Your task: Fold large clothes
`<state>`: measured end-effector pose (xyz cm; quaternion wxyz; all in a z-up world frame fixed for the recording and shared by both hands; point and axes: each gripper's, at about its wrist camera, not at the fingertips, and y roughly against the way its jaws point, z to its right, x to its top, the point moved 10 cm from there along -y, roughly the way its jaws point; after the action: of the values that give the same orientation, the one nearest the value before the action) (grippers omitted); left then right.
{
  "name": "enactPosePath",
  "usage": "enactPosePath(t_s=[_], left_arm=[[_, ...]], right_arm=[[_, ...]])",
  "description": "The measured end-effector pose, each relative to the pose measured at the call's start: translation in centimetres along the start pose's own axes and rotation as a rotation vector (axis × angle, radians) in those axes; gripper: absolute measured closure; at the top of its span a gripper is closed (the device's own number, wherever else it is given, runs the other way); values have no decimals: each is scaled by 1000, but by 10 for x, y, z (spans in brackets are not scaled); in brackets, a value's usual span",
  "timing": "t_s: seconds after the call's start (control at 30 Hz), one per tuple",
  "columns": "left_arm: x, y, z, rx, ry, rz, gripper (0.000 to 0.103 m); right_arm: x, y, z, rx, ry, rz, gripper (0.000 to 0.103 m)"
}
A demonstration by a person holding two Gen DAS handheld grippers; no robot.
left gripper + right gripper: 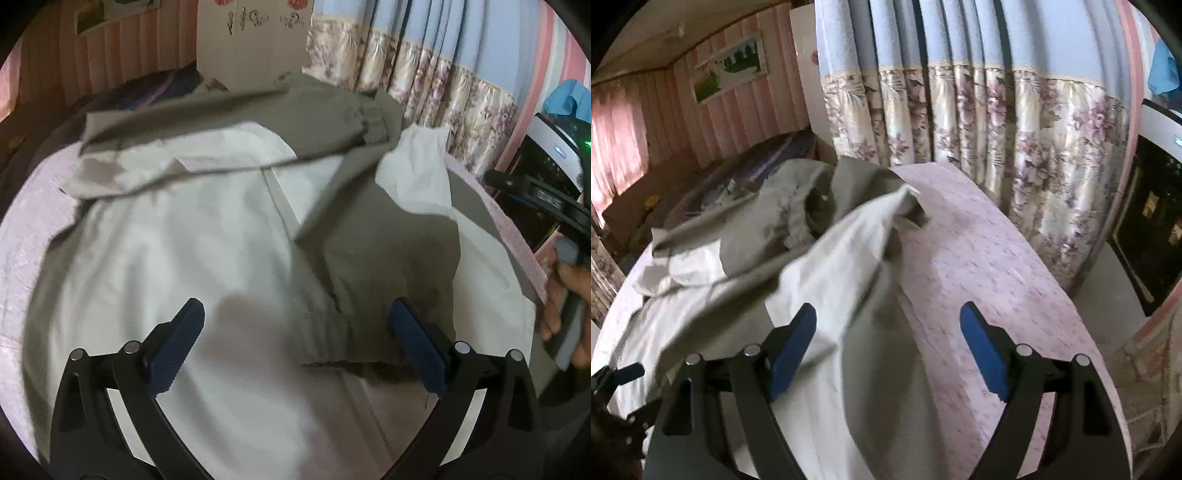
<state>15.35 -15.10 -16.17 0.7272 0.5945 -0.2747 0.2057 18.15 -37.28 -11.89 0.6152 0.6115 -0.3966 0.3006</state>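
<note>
A large olive-grey garment with a white lining (192, 236) lies spread and partly turned inside out on the pink patterned table (22, 236). My left gripper (295, 325) is open and empty, just above the garment's middle. In the right wrist view the same garment (827, 258) lies rumpled on the left of the table (997, 266), one white flap raised. My right gripper (888, 326) is open and empty, over the garment's right edge and the bare table. The right gripper's body and the hand holding it show at the right edge of the left wrist view (569, 258).
Floral and blue curtains (960, 110) hang close behind the table. A dark bed or sofa (701, 177) lies at the back left. A white and black appliance (554, 155) stands at the right. A pink striped wall (665, 110) is at the far left.
</note>
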Motion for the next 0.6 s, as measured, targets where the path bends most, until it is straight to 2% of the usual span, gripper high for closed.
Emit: enactPosePath(t_s=[0.07,0.13,0.17,0.2,0.23,0.3,0.4,0.53,0.6], left_arm=[[-1,-13,9,-50,36,-18,8],[-1,-23,25,-115,39,-34,48],[0,-23,29,-120,30,-27,56],[4,-22,37,-152,15,-16,79],[7,-18,49,-189,-15,-10,82],[16,-3,70,-197,-109,49,84],[20,37,118,-233,-321,167,85],[-1,92,185,-344,-582,270,85],[-14,116,201,-357,-692,317,84]], right_arm=[[-3,3,5,8,-17,-4,22],[-5,5,11,11,-41,-3,22],[-5,6,13,11,-47,-3,22],[-6,7,14,9,-49,-4,22],[-6,8,16,8,-48,-1,22],[-6,9,18,4,-50,1,22],[-4,8,24,-3,-67,6,22],[-3,8,35,-21,-91,9,22],[-3,8,41,-28,-102,10,22]])
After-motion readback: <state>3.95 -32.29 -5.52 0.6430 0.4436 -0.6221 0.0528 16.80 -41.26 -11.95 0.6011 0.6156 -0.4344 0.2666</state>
